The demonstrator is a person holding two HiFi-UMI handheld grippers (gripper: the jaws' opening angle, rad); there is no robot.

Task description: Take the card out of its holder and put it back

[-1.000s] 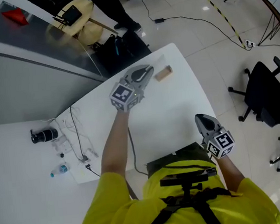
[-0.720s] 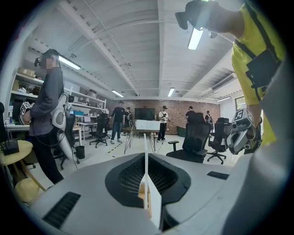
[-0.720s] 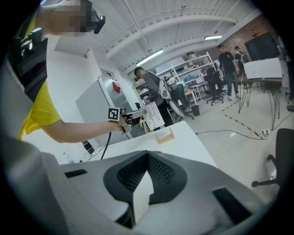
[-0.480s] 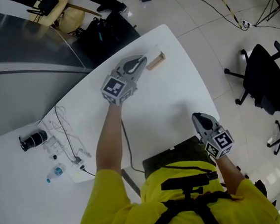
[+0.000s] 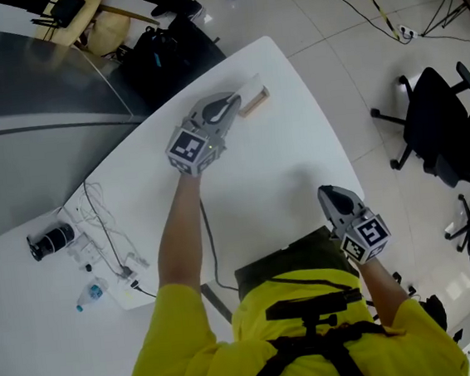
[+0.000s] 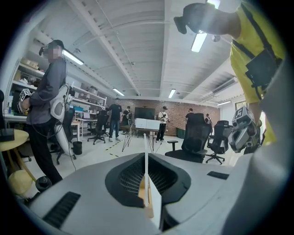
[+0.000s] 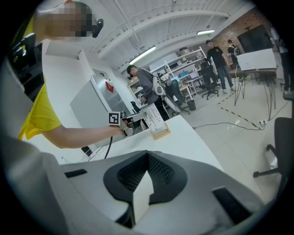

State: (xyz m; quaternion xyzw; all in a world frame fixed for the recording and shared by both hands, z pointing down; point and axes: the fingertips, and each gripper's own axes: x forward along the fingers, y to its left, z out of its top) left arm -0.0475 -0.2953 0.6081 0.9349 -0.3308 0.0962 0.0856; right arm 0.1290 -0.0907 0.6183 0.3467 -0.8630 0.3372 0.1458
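A small wooden holder (image 5: 257, 100) lies near the far corner of the white table (image 5: 284, 178). In it stands a white printed card (image 7: 151, 115), slightly tilted. My left gripper (image 5: 237, 101) reaches in from the left and is shut on the card's edge. In the left gripper view the card (image 6: 146, 160) shows edge-on between the jaws, with the wooden holder (image 6: 148, 198) just below. My right gripper (image 5: 326, 192) hovers over the table's near right edge, well away from the holder, shut with nothing in it.
At the table's left end lie a black cylinder (image 5: 44, 241), thin cables (image 5: 106, 230) and a small water bottle (image 5: 90, 295). Black office chairs (image 5: 437, 128) stand on the floor to the right. A person (image 6: 46, 105) stands beyond the table.
My left gripper has moved right, from short of the holder up to it, and now grips the card. The right gripper has stayed put.
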